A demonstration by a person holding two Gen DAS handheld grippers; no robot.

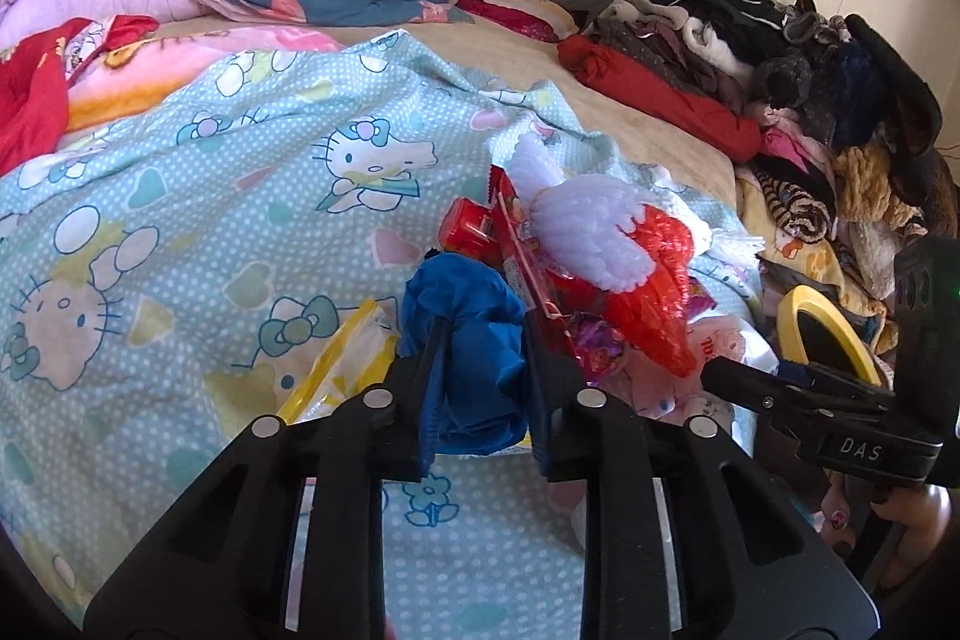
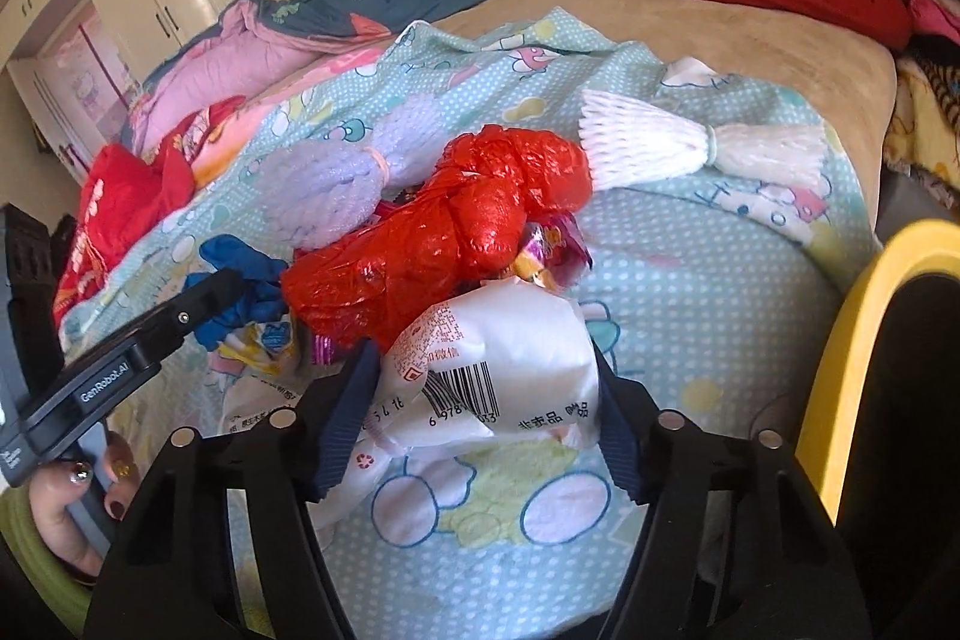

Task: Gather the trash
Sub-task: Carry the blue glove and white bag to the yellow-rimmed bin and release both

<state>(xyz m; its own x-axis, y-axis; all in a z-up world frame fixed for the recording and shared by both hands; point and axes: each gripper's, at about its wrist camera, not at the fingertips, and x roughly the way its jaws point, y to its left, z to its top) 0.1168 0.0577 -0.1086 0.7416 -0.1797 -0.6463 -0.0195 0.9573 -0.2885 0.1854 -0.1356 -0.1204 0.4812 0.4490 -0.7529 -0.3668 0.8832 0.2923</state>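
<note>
Blue crumpled wrapper [image 1: 474,358] pinched by left gripper [image 1: 480,370], white packet [image 2: 498,370] clamped by right gripper [image 2: 480,400]; red bag [image 2: 438,244], foam nets [image 2: 690,148] left, bin [image 2: 870,328] waiting.

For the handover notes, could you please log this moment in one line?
left claw: shut on blue wad | right claw: shut on white packet

We note a crumpled blue bag [image 1: 474,340], a knotted red plastic bag [image 2: 444,244], a white barcoded wrapper [image 2: 498,370] and two foam fruit nets [image 2: 690,142] heaped together near the bedspread's [image 2: 690,280] front edge.
</note>
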